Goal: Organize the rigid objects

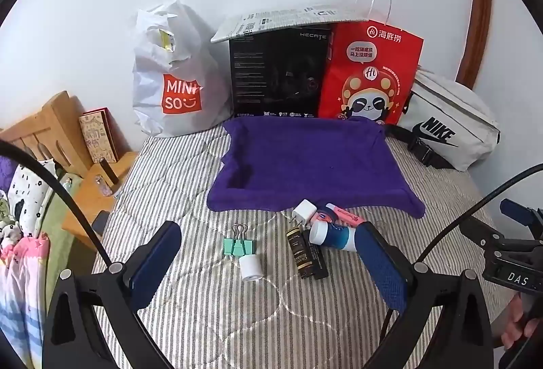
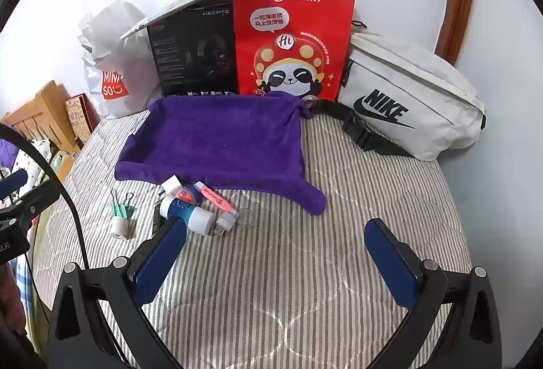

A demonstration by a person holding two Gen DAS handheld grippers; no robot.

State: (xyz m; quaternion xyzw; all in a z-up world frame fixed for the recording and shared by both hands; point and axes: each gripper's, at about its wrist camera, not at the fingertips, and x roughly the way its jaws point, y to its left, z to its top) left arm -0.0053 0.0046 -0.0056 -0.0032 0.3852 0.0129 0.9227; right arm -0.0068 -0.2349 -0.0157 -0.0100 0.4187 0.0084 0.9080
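Both grippers hover over the striped mattress, tilted down, jaws spread wide with nothing between the blue pads. The left gripper looks over a mint-green binder clip with a small white roll touching its near side. Just right of those lies a dark box with gold lettering, and behind it a white charger plug and a blue-and-white tube crowd together at the near edge of the purple towel. From the right gripper, the same cluster sits beside its left finger: the tube, a pink tube and a USB stick, all touching or nearly so. Along the mattress's far edge stand a white MINISO bag, a black HECATE box, a red paper bag and a white Nike pouch.
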